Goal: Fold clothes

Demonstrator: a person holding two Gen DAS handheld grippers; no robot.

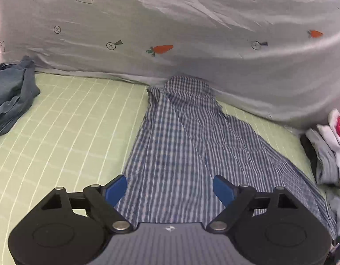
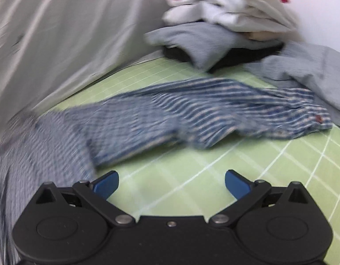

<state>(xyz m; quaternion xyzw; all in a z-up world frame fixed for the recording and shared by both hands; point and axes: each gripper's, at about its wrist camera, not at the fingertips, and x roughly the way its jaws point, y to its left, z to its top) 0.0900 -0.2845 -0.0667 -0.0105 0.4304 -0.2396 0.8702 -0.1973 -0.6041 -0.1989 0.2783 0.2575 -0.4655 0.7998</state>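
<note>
already both the left hand-held gripper (image 1: 170, 187) and the right hand-held gripper (image 2: 172, 184) gape empty, while the checked shirt (image 1: 181, 137) lies mid-bed against the grey quilt (image 1: 170, 22). its sleeve (image 2: 214, 114) trails toward the clothes pile (image 2: 225, 22) at the bed's edge, so a careless fold may drag it askew or snag the pile.

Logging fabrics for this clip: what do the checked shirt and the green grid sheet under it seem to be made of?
Checked shirt: thin woven cloth, probably cotton, matte; it creases softly and lies flat. Green sheet: smooth woven bedding, likely cotton or a blend, matte, few wrinkles.

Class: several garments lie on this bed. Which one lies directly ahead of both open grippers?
The blue-and-white checked shirt, spread out on the green sheet. The denim garment lies crumpled far left; the white, red and grey clothes pile sits far right.
</note>
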